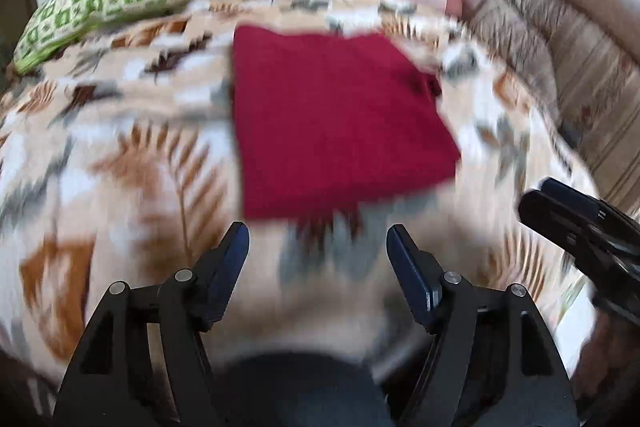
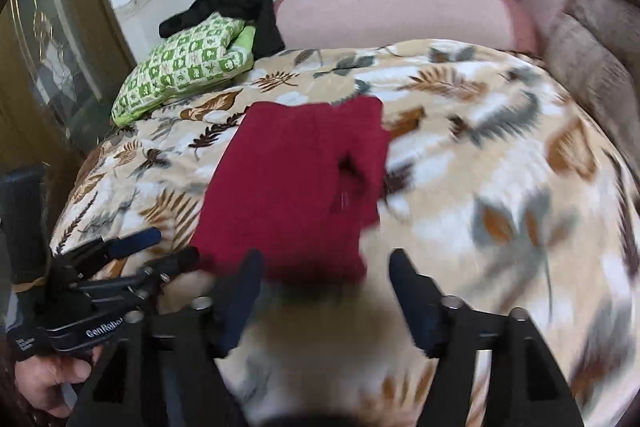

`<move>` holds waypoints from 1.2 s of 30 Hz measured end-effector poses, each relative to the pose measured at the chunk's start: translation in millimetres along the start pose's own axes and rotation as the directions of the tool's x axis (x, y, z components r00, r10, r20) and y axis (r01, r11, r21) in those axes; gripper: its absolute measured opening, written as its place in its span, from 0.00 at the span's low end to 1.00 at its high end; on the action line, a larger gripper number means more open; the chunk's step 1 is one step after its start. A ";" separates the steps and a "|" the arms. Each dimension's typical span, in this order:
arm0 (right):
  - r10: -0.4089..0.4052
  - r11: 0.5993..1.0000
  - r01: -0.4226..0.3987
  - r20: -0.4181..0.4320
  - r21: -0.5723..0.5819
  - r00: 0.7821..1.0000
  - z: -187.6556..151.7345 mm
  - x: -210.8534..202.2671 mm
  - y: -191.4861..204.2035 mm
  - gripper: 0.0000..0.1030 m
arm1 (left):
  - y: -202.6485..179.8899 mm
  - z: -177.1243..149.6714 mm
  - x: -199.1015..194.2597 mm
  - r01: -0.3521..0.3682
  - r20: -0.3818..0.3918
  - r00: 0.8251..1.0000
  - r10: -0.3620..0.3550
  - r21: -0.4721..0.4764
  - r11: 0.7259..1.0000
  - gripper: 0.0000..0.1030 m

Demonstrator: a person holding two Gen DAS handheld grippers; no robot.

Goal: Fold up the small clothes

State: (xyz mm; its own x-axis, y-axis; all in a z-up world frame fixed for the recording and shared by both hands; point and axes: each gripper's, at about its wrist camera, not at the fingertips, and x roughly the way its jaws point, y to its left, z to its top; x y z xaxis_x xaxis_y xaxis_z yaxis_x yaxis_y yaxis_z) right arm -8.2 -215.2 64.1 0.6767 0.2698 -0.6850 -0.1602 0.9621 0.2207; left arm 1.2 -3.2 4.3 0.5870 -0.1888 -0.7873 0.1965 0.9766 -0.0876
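**Mia:** Leafy blanket (image 2: 460, 155) all over the bed, and a green checked pillow (image 2: 188, 67) at the far side with black clothes (image 2: 236, 7) heaped on it. What are we folding?

**Ben:** That red cloth (image 1: 336, 119). It lies flat in the middle of the blanket, already in a neat block, with a small lump on its right edge.

**Mia:** Is anyone holding it?

**Ben:** No. The left gripper (image 1: 318, 243) has its fingers spread wide with nothing between them. It sits just short of the near edge. The right gripper (image 2: 326, 267) is wide too and empty. It is by the near right corner.

**Mia:** Why so wide?

**Ben:** I think so each can slip over an edge and pinch it for another fold.

**Mia:** Why one on each side?

**Ben:** Probably so the cloth lifts evenly and does not bunch up.
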 end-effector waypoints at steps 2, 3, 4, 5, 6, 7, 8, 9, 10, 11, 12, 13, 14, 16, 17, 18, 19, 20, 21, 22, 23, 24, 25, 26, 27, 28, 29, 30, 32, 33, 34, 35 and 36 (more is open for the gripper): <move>0.003 0.999 -0.004 0.005 0.042 1.000 -32.4 -12.9 1.7 0.65 | -8.7 -19.6 2.4 -0.029 -0.014 0.999 0.029 0.026 0.999 0.70; -0.009 0.998 0.009 -0.001 0.064 1.000 -50.6 -16.8 1.6 0.65 | -13.2 -28.7 5.8 -0.035 -0.035 0.999 0.036 0.038 0.999 0.70; -0.008 0.996 0.009 -0.020 0.086 1.000 -62.0 -19.9 0.8 0.65 | -15.3 -29.9 6.0 -0.040 -0.037 0.998 0.041 0.042 0.998 0.70; -0.004 0.996 0.003 0.006 0.090 1.000 -64.8 -27.8 0.5 0.64 | -16.6 -30.2 2.0 -0.050 -0.020 0.998 0.051 0.041 0.998 0.70; -0.012 0.996 0.008 0.048 0.092 0.999 -64.9 -36.8 0.0 0.64 | -16.2 -30.4 -1.3 -0.059 -0.007 0.998 0.059 0.035 0.998 0.70; -0.019 0.996 0.012 0.074 0.094 0.997 -64.8 -42.8 -0.7 0.65 | -16.3 -30.3 -2.7 -0.063 -0.002 0.998 0.063 0.037 0.997 0.70; -0.018 0.996 0.010 0.078 0.094 0.997 -65.3 -45.0 -0.7 0.65 | -16.6 -30.8 -3.7 -0.070 0.004 0.998 0.070 0.042 0.997 0.70; -0.014 0.996 0.007 0.075 0.092 0.997 -66.0 -44.6 -0.9 0.65 | -17.0 -30.5 -4.6 -0.075 0.009 0.997 0.075 0.044 0.996 0.70; -0.017 0.995 0.010 0.071 0.096 0.997 -66.0 -43.7 -1.7 0.65 | -17.8 -30.7 -6.1 -0.079 0.015 0.997 0.078 0.048 0.996 0.70; -0.019 0.995 0.013 0.065 0.103 0.998 -65.7 -42.6 -2.4 0.65 | -17.8 -30.8 -7.6 -0.080 0.021 0.997 0.079 0.051 0.996 0.70; -0.022 0.994 0.015 0.059 0.108 0.998 -65.6 -41.6 -2.5 0.65 | -17.8 -31.1 -9.2 -0.080 0.025 0.997 0.079 0.052 0.995 0.70; -0.026 0.994 0.020 0.057 0.111 0.998 -65.4 -41.6 -2.2 0.65 | -17.2 -31.2 -10.5 -0.080 0.029 0.996 0.079 0.051 0.995 0.70; -0.026 0.994 0.019 0.059 0.110 0.998 -65.5 -42.4 -2.4 0.65 | -16.6 -31.0 -10.9 -0.080 0.032 0.996 0.078 0.050 0.996 0.70; -0.026 0.995 0.020 0.059 0.100 0.998 -65.8 -43.2 0.1 0.65 | -16.5 -30.8 -12.6 -0.080 0.036 0.996 0.078 0.048 0.996 0.70; -0.028 0.995 0.023 0.059 0.096 0.998 -65.8 -43.4 1.1 0.65 | -16.4 -30.9 -13.4 -0.081 0.039 0.996 0.079 0.046 0.996 0.70; -0.029 0.995 0.023 0.060 0.093 0.998 -66.5 -44.1 1.3 0.65 | -17.1 -31.2 -13.9 -0.082 0.041 0.996 0.080 0.046 0.996 0.70; -0.029 0.996 0.024 0.060 0.091 0.998 -66.4 -44.0 1.5 0.65 | -17.1 -31.2 -14.3 -0.082 0.043 0.996 0.081 0.045 0.996 0.70; -0.030 0.996 0.024 0.060 0.091 0.998 -66.7 -43.7 1.3 0.65 | -17.1 -31.2 -14.4 -0.083 0.044 0.996 0.081 0.045 0.996 0.70; -0.031 0.995 0.025 0.060 0.093 0.998 -66.8 -43.7 1.1 0.65 | -16.8 -31.2 -14.3 -0.083 0.043 0.996 0.081 0.045 0.996 0.70; -0.031 0.995 0.025 0.059 0.095 0.998 -66.9 -43.7 0.8 0.65 | -16.9 -31.5 -14.4 -0.082 0.043 0.996 0.080 0.045 0.996 0.70; -0.031 0.995 0.025 0.058 0.097 0.998 -66.7 -43.2 0.4 0.65 | -16.6 -31.4 -14.4 -0.082 0.042 0.996 0.080 0.044 0.996 0.70; -0.031 0.995 0.025 0.057 0.099 0.998 -66.8 -42.9 -0.3 0.65 | -16.4 -31.4 -14.5 -0.081 0.042 0.996 0.079 0.042 0.996 0.70; -0.032 0.995 0.026 0.057 0.099 0.998 -66.8 -42.7 -0.6 0.65 | -16.1 -31.2 -14.6 -0.079 0.041 0.996 0.077 0.040 0.996 0.70; -0.032 0.995 0.026 0.057 0.098 0.998 -66.8 -42.6 -0.4 0.65 | -15.8 -31.2 -14.3 -0.077 0.041 0.996 0.076 0.039 0.996 0.70; -0.032 0.995 0.027 0.056 0.098 0.998 -66.8 -42.6 -0.2 0.65 | -15.5 -31.1 -14.4 -0.077 0.039 0.996 0.076 0.037 0.996 0.70; -0.033 0.995 0.028 0.057 0.098 0.998 -67.0 -42.8 -0.1 0.65 | -14.8 -31.0 -14.4 -0.077 0.040 0.996 0.075 0.034 0.996 0.70; -0.035 0.995 0.029 0.057 0.095 0.998 -66.9 -43.0 0.3 0.65 | -14.2 -31.0 -14.2 -0.075 0.040 0.997 0.073 0.032 0.997 0.70; -0.036 0.995 0.030 0.057 0.091 0.998 -67.0 -43.3 0.7 0.65 | -14.0 -30.9 -14.0 -0.073 0.039 0.997 0.072 0.030 0.997 0.70; -0.039 0.996 0.034 0.054 0.085 0.998 -67.2 -43.1 1.9 0.65 | -12.4 -30.6 -13.5 -0.069 0.037 0.997 0.068 0.024 0.997 0.70; -0.041 0.996 0.037 0.053 0.082 0.998 -66.7 -42.5 2.3 0.65 | -11.8 -30.3 -13.0 -0.067 0.035 0.997 0.067 0.023 0.997 0.70; -0.044 0.996 0.039 0.054 0.080 0.998 -66.3 -42.6 3.0 0.65 | -11.3 -30.2 -12.5 -0.068 0.033 0.997 0.067 0.021 0.997 0.70; -0.047 0.996 0.043 0.057 0.077 0.997 -66.3 -43.4 3.6 0.65 | -11.0 -30.1 -12.1 -0.068 0.031 0.997 0.067 0.020 0.997 0.70; -0.053 0.996 0.049 0.059 0.075 0.997 -66.2 -44.0 4.3 0.65 | -10.8 -30.2 -11.8 -0.066 0.029 0.997 0.066 0.020 0.998 0.70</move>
State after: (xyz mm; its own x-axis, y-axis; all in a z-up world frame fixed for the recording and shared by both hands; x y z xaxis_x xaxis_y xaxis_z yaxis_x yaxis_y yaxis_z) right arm -86.2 -220.3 49.2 0.7252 0.2157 -0.6539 -0.0731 0.9684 0.2384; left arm -31.6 -8.5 -3.9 0.6210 -0.1271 -0.7734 0.1725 0.9847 -0.0233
